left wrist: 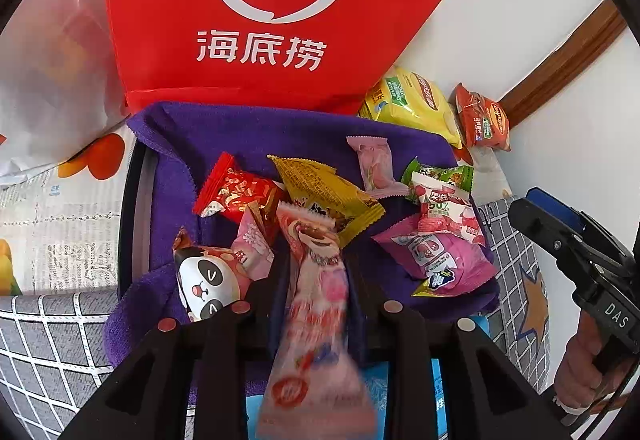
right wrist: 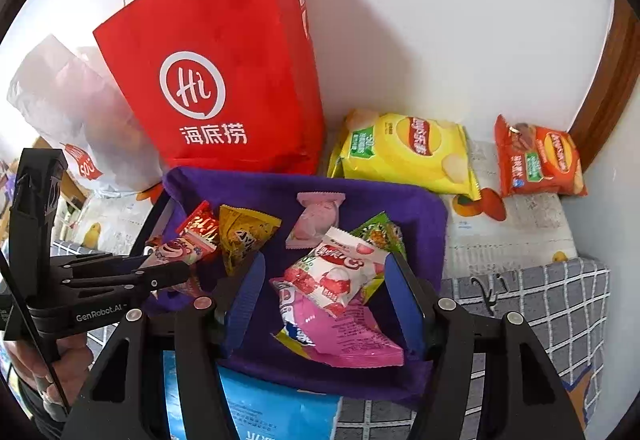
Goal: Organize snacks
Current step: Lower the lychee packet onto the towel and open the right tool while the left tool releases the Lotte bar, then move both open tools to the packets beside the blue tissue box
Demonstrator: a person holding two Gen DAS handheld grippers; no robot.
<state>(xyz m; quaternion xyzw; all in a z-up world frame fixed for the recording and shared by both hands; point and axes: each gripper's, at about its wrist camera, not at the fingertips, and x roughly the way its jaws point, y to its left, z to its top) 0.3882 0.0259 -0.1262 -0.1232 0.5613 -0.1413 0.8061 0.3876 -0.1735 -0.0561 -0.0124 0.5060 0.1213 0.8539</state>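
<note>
Bright, even light; fisheye bends dark edges; nearest pink wrapper [left wrist: 316,340] motion-blurred.

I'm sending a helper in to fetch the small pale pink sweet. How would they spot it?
Find the big red paper bag against the wall; the purple cloth-lined tray sits before it. Near the tray's back edge, alone on bare cloth, lies the small pale pink wrapped sweet. Unlike the bigger, printed packets nearby, it is plain, soft pink, with crimped ends.

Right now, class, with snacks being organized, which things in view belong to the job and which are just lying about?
Job: purple tray; pink bear packet, shut in left tongs; right tongs, open over lychee packet; yellow packet; panda packet.

Lying about: red bag; plastic bag; checked cloth.
</note>
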